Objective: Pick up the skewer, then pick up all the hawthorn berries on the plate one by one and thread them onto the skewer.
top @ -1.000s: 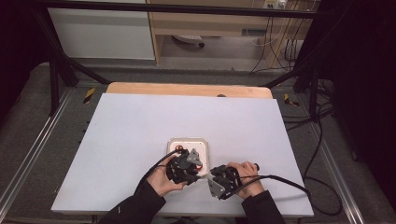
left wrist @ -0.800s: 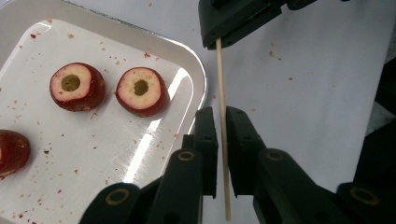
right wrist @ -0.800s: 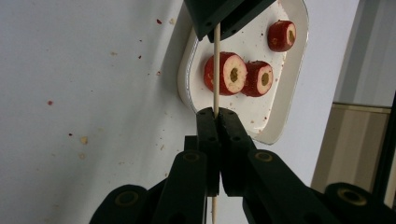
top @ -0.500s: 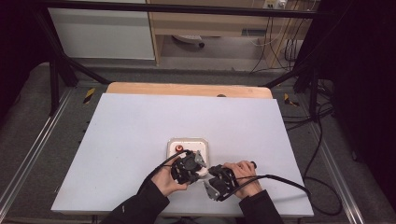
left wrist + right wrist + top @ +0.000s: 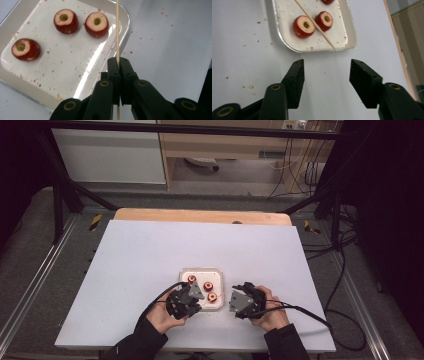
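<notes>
White tabletop: left hand-held gripper (image 5: 118, 65) clamps a wooden skewer (image 5: 117, 30); right hand-held gripper (image 5: 325, 75), just opening, holds nothing.

Fruit rings (image 5: 66, 20): dark red skin, cream flesh, hollow cores. Tray (image 5: 75, 82): white floor, silver rim, flecked with red-brown crumbs. Skewer (image 5: 117, 32): pale tan wood. Bench (image 5: 150, 245): pale grey top, speckled near the tray. Gripper (image 5: 325, 80) black with brass-coloured rivets.

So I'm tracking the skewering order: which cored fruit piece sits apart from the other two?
The piece near the tray's left end in the left gripper view; the others sit paired beside the skewer.
</notes>
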{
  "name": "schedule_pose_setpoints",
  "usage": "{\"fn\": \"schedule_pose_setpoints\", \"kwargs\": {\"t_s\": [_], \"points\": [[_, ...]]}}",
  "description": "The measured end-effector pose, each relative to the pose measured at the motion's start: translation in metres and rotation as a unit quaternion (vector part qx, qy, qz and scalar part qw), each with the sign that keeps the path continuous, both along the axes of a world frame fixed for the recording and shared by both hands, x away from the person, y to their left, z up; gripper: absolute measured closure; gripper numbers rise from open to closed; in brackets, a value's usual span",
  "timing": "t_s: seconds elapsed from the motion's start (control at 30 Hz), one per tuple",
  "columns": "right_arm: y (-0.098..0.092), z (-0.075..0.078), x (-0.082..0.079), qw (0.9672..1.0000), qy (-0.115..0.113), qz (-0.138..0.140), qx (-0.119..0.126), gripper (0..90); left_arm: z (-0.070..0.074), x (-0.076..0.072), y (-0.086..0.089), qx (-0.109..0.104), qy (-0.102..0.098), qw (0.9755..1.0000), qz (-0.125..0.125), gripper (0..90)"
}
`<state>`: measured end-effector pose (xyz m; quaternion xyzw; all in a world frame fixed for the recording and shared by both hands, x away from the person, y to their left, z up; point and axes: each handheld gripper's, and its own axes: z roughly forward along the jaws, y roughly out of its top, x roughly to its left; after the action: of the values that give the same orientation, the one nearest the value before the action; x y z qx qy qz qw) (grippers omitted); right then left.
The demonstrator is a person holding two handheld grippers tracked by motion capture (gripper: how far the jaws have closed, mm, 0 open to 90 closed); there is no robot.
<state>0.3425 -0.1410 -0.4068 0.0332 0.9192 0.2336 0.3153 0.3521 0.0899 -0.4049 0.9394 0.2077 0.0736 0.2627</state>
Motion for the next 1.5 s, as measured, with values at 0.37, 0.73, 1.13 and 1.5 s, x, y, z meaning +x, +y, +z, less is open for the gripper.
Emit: {"fn": "schedule_pose_setpoints", "kwargs": {"t_s": [0.37,0.73,1.13,1.5], "points": [[-0.03,-0.011,0.014,0.9764,0.101,-0.147,0.123,25.2,-0.004,-0.008,0.042,-0.057,-0.025,0.9972,0.041,88.2],[-0.03,-0.008,0.018,0.9477,0.174,-0.205,0.172,11.2,-0.009,-0.014,0.07,-0.111,-0.04,0.9902,0.074,88.2],[-0.016,0.002,0.027,0.9241,0.233,-0.227,0.2,3.7,-0.016,-0.017,0.084,-0.133,-0.031,0.9851,0.104,88.1],[0.012,0.014,0.036,0.9233,0.242,-0.224,0.198,4.1,-0.019,-0.016,0.089,-0.142,-0.048,0.983,0.106,88.1]]}}
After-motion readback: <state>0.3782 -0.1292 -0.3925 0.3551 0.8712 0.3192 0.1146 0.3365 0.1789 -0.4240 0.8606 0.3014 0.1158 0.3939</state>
